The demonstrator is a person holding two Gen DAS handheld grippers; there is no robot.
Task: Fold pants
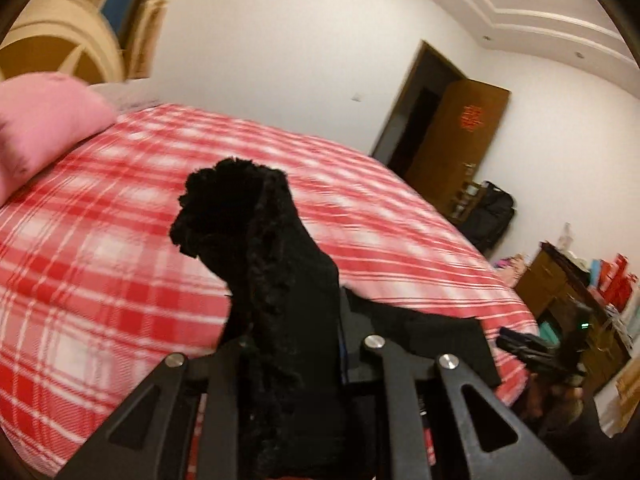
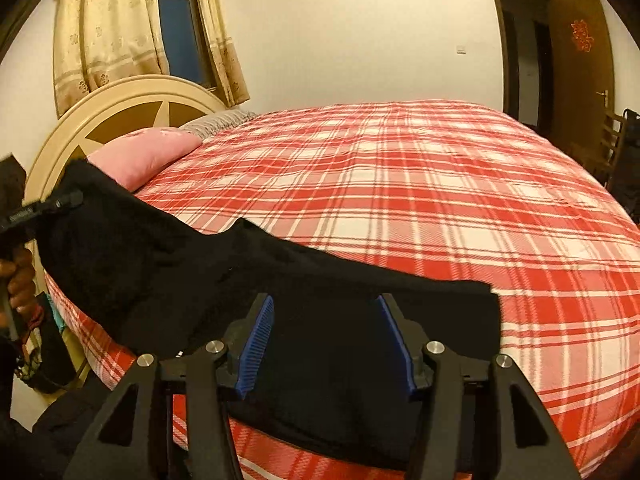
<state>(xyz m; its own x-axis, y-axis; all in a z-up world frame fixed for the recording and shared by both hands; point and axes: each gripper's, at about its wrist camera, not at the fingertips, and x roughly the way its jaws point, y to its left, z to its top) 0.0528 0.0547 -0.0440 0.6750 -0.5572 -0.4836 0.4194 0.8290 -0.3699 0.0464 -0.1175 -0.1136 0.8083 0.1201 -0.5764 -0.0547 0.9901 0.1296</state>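
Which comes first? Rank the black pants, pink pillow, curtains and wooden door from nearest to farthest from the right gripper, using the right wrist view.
1. Black pants: between the open fingers of the right gripper.
2. Pink pillow: left, at the bed's head.
3. Curtains: upper left, behind the headboard.

The wooden door, far right, is too close to the curtains to rank.

The pants (image 2: 280, 280) lie along the near edge of the bed (image 2: 400, 184), one end lifted off to the left. A pillow (image 2: 148, 156) sits at the bed's head, before the headboard (image 2: 120, 96), with curtains (image 2: 100, 32) behind. Beyond the bed's far side stands a door (image 2: 580, 60); a dresser (image 1: 560, 292) stands by its foot.
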